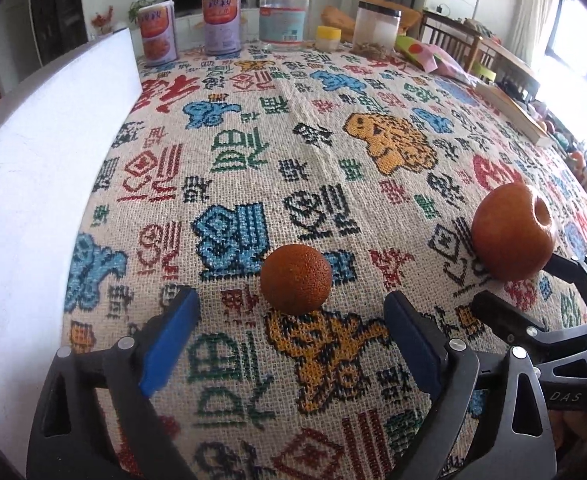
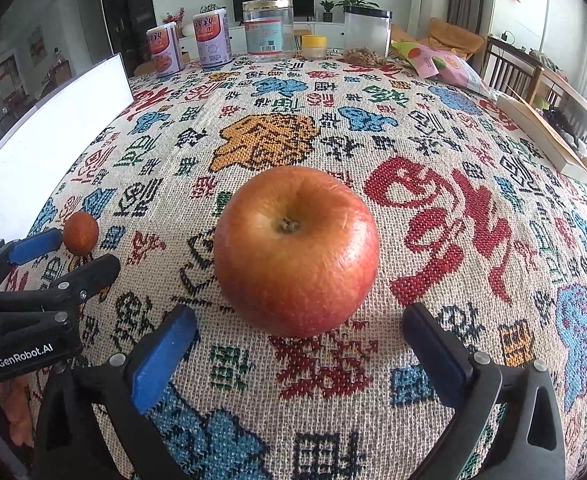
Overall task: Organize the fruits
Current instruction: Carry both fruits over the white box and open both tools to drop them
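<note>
A small rough-skinned orange fruit (image 1: 295,279) rests on the patterned tablecloth (image 1: 253,152). It sits just ahead of my left gripper (image 1: 291,308), whose blue pads stand wide on either side without touching it. The same small fruit (image 2: 80,233) and the left gripper (image 2: 85,249) show at the left edge of the right wrist view. A red-orange apple (image 2: 296,250) stands upright on the cloth, stem hollow facing up, and my right gripper (image 2: 299,314) is open around its near side, pads clear of it. The apple (image 1: 513,232) also appears at the right of the left wrist view, with the right gripper (image 1: 525,280) below it.
A white board (image 1: 45,160) runs along the table's left side. At the far edge stand two cans (image 1: 157,36), a clear jar (image 1: 284,16), a small yellow-lidded jar (image 1: 328,38) and a black-lidded tub (image 1: 376,26). A snack bag (image 2: 449,66) and a book (image 2: 541,140) lie at the right.
</note>
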Demonstrator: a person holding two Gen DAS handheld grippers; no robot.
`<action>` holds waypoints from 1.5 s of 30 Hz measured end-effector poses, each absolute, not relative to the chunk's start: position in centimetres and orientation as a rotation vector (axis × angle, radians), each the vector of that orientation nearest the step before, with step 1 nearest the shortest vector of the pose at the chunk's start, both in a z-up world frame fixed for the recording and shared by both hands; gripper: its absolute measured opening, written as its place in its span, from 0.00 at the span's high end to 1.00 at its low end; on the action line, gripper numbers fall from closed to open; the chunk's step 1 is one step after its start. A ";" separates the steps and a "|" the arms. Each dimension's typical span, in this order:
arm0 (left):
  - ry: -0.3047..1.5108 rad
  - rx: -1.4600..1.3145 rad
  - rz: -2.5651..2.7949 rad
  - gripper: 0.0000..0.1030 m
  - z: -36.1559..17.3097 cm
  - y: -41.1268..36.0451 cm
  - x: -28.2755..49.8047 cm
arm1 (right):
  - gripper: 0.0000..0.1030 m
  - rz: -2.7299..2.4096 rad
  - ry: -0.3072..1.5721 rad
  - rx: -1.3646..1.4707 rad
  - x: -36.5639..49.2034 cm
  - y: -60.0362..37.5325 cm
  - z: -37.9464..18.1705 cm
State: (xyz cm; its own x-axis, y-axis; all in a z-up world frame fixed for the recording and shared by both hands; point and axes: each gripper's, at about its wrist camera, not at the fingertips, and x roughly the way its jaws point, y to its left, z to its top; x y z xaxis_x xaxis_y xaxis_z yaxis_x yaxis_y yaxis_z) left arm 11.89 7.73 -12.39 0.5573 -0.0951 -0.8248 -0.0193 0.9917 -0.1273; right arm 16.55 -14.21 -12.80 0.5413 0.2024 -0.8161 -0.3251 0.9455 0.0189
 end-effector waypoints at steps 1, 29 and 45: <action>0.989 -0.193 -0.112 0.09 -11.9 8.6 11.6 | 0.00 0.330 0.952 -0.126 16.5 -14.5 -12.7; 0.574 -0.532 0.017 0.72 11.7 28.2 -0.6 | 0.33 0.976 1.000 -0.001 16.5 1.9 6.8; 1.046 -0.625 0.422 0.40 -5.3 40.4 7.6 | 0.31 0.913 1.099 -0.493 15.5 25.4 -3.5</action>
